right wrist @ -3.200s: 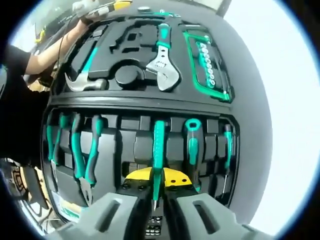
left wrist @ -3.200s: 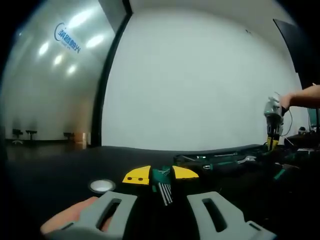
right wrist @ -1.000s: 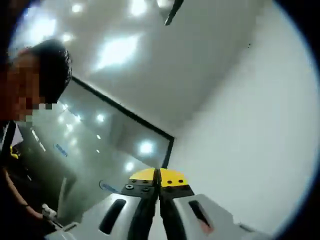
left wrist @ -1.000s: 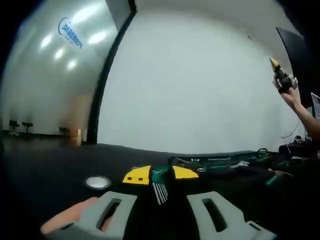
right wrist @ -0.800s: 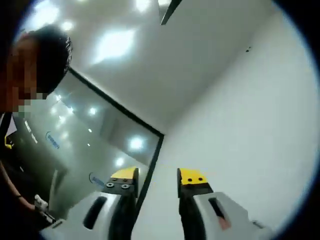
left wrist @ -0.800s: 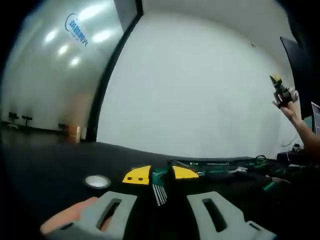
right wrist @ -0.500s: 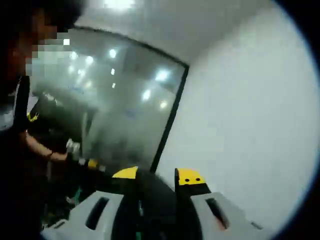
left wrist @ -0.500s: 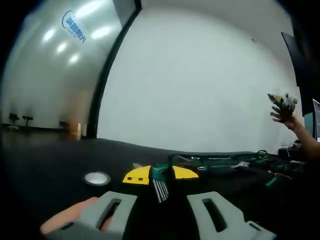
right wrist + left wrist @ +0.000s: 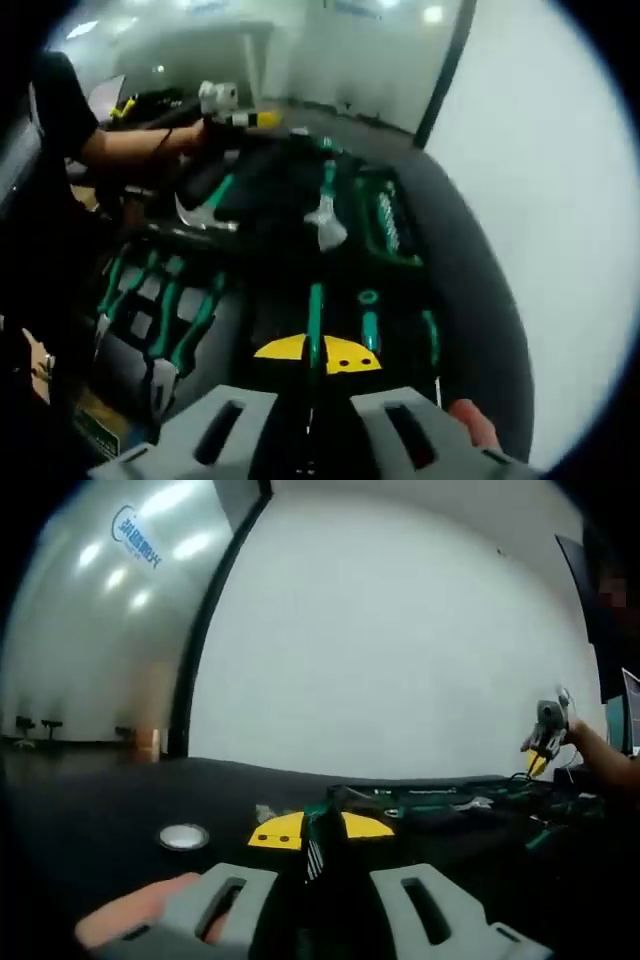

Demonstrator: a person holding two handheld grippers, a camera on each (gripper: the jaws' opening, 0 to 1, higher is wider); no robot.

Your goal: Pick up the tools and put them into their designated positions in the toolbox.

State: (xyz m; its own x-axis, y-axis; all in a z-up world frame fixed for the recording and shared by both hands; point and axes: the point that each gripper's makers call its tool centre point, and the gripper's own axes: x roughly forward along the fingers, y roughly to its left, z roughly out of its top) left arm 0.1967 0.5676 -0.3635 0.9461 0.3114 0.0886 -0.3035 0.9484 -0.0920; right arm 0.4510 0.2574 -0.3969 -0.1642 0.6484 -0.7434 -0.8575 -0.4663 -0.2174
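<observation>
Reclosed right tool (image 9: 318, 355) points at toolbox (image 9: 300, 215).

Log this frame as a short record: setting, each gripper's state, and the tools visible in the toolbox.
setting: open toolbox on a dark table
left gripper: shut on hex key set
right gripper: jaws together; grip unclear
upper tray: hammer, adjustable wrench, socket rail
lower tray: pliers, screwdrivers
other: person's arm over the toolbox's far side

Tools crowd the toolbox (image 9: 470, 290); right table edge seems free.
</observation>
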